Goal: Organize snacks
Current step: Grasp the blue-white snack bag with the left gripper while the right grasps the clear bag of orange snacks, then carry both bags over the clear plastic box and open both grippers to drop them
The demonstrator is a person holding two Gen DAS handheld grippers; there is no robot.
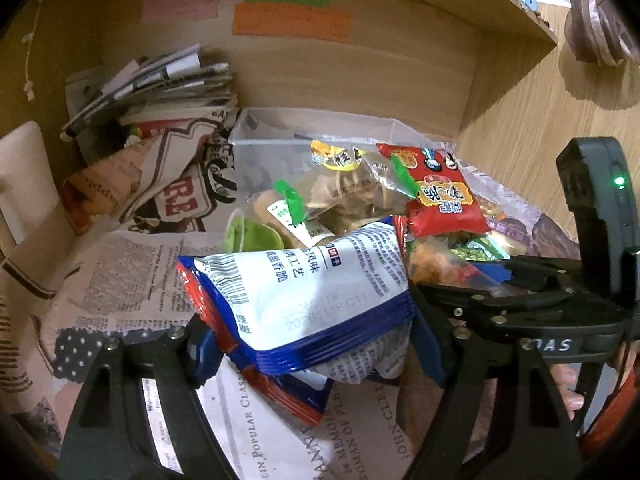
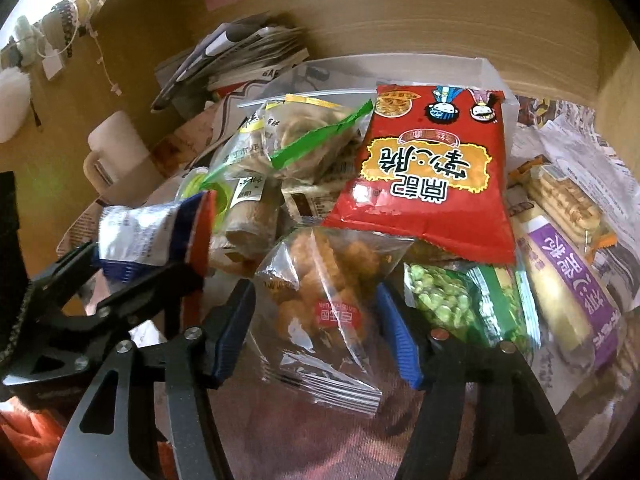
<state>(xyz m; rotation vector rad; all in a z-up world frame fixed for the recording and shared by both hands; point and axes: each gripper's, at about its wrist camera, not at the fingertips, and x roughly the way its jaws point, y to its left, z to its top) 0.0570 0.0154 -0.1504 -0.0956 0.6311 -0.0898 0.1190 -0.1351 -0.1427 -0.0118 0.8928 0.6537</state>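
Observation:
My left gripper is shut on a white, blue and red snack packet, held above the newspaper-covered table; the packet also shows in the right wrist view. My right gripper is open, its blue pads on either side of a clear bag of orange puffs. A clear plastic box behind holds several snack bags. A red noodle-snack packet lies on top of the pile. A green pea bag and a purple-labelled biscuit pack lie to the right.
A stack of magazines and papers sits at the back left against a wooden wall with sticky notes. A cream mug stands at the left. Newspaper covers the table.

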